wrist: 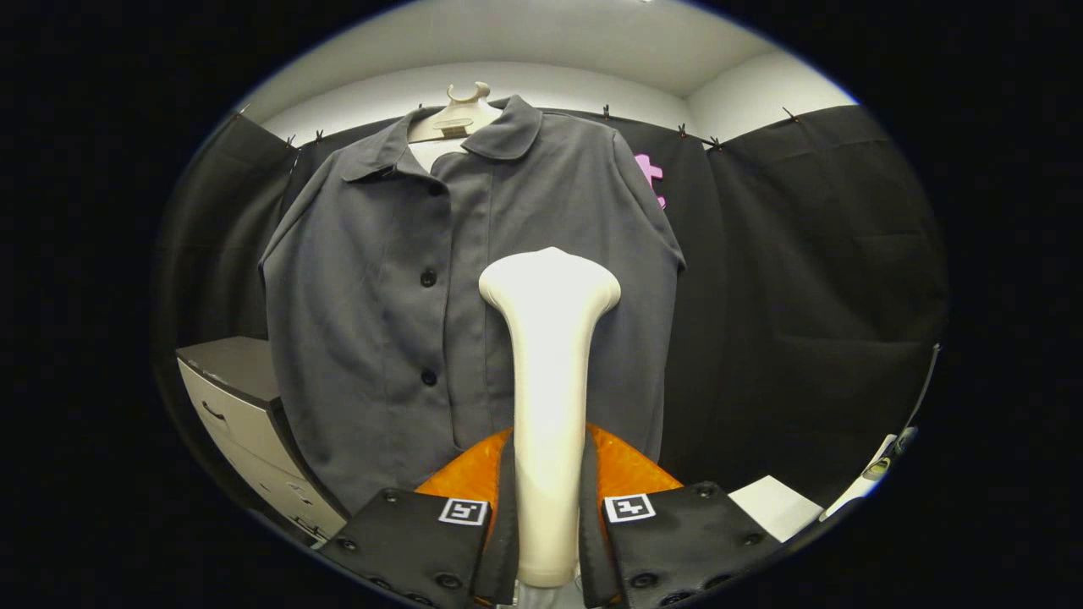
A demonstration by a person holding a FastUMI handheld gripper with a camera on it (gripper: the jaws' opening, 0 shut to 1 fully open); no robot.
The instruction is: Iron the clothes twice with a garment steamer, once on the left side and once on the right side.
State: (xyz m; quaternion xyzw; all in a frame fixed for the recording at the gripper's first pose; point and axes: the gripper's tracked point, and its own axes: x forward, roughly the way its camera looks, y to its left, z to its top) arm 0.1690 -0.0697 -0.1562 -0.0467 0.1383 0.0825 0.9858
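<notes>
A: Steamer (550, 372) in the grasp, then — the gripper (548, 516) has both fingers pressed against the pale handle, one on each side, and the tool stands upright between them.

B: And the shirt (440, 288)? Where does it hang from there?

A: Straight beyond the steamer, on a hanger (457, 114) against the black cloth wall, buttoned down the front. The steamer's flared head sits just beside the button placket, over the panel on the far side from the drawer cabinet (245, 406). Whether the head touches the fabric, the view cannot settle.

B: So how much ironing is done?

A: Hard to say — nothing on the cloth shows a finished pass. The pick-up is done. By the look of it one side is being worked or about to be, and the panel nearer the cabinet would be left, though that is only a guess.

B: Pose of the hand?

A: The gripper points level at the shirt's middle, fingers forward, handle running up from them, head at chest height on the garment.
</notes>
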